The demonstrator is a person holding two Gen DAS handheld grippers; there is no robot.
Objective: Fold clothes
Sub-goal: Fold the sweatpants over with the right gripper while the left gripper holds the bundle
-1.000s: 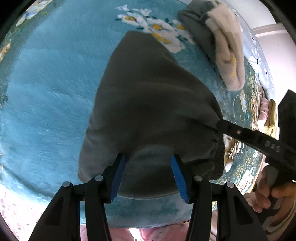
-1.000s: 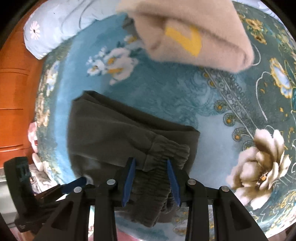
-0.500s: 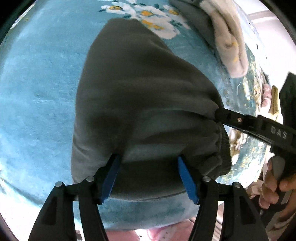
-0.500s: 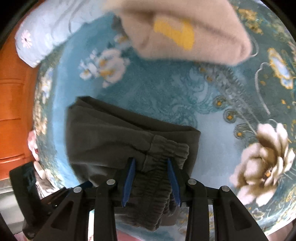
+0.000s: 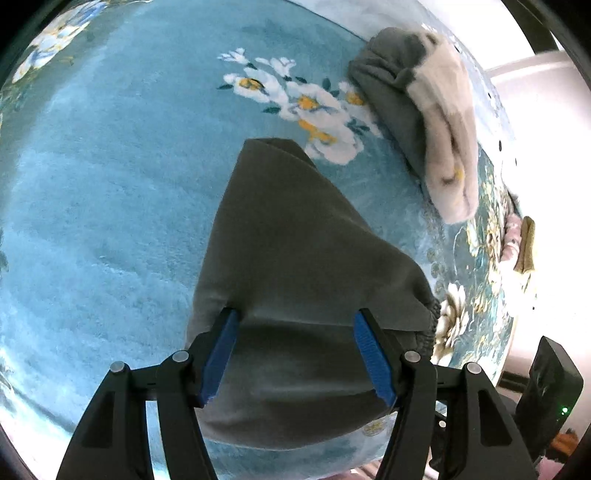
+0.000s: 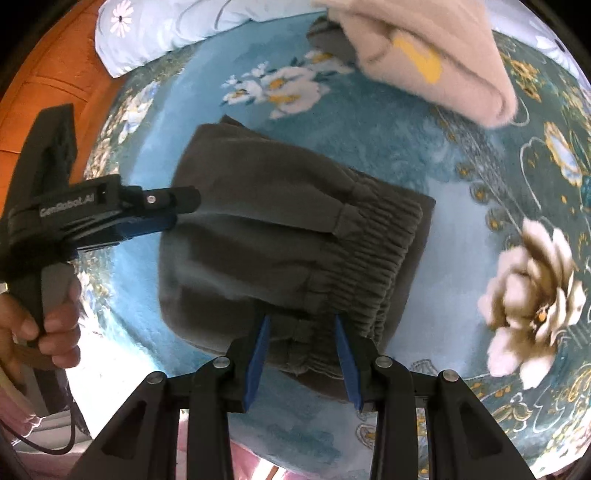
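Note:
Folded dark grey trousers [image 5: 295, 240] lie flat on the teal flowered bedspread [image 5: 110, 184], with the gathered waistband [image 6: 380, 251] on the right. My left gripper [image 5: 297, 317] hovers wide open over their near edge, no cloth pinched. Seen from the right wrist, the left gripper [image 6: 181, 212] stands beside the trousers' [image 6: 258, 221] left edge, with a hand [image 6: 48, 314] on its handle. My right gripper [image 6: 301, 325] hangs over the waistband's near corner, jaws partly apart and not pressing on the cloth.
A stack of folded clothes, a beige garment [image 5: 447, 122] on a grey one, sits at the far right of the bed. A pale pillow [image 6: 166, 33] and an orange wooden headboard [image 6: 44, 74] lie beyond. The bed's edge runs just below both grippers.
Both grippers have drawn back from the trousers, which now look smaller and lie flat. The left jaws have spread wider. The right gripper's finger has left the waistband in the left wrist view.

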